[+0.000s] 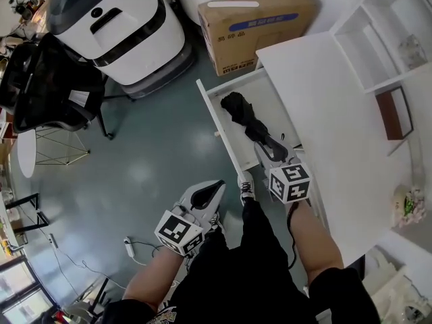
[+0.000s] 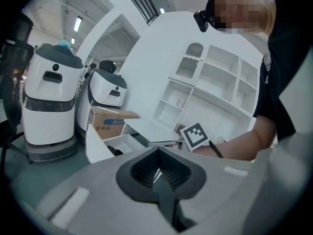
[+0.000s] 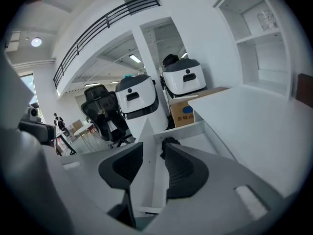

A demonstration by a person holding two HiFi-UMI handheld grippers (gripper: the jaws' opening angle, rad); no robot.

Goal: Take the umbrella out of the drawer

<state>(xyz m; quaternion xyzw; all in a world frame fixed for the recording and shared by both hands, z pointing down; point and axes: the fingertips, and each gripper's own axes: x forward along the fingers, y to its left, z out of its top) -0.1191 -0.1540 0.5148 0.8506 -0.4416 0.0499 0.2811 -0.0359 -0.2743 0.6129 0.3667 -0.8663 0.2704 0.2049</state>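
A white table (image 1: 317,93) filled the right of the head view. From under its near edge a white drawer (image 1: 217,123) stood open over the grey floor. A cardboard box (image 1: 260,22) was seen beyond the drawer's far end.

The black folded umbrella (image 1: 244,119) lay lengthwise inside the drawer, not yet lifted. Its bunched fabric lay toward the far end and its slimmer end pointed toward the person.

The right gripper (image 1: 264,146) was held over the near part of the drawer, at the umbrella's near end. In the right gripper view its jaws were parted to a moderate gap with nothing clamped between them. The drawer's wall (image 3: 146,146) was seen through that gap and the umbrella (image 3: 169,142) just past the right jaw's tip.

The left gripper (image 1: 214,189) was held well apart from the drawer, above the floor. Its jaws were pressed together on nothing.

A poor grasp was judged the main risk. If only loose fabric were pinched, the umbrella could slip or sag open. If the gap were not centred on it, the umbrella might be pushed aside, or a jaw knocked against the drawer wall.
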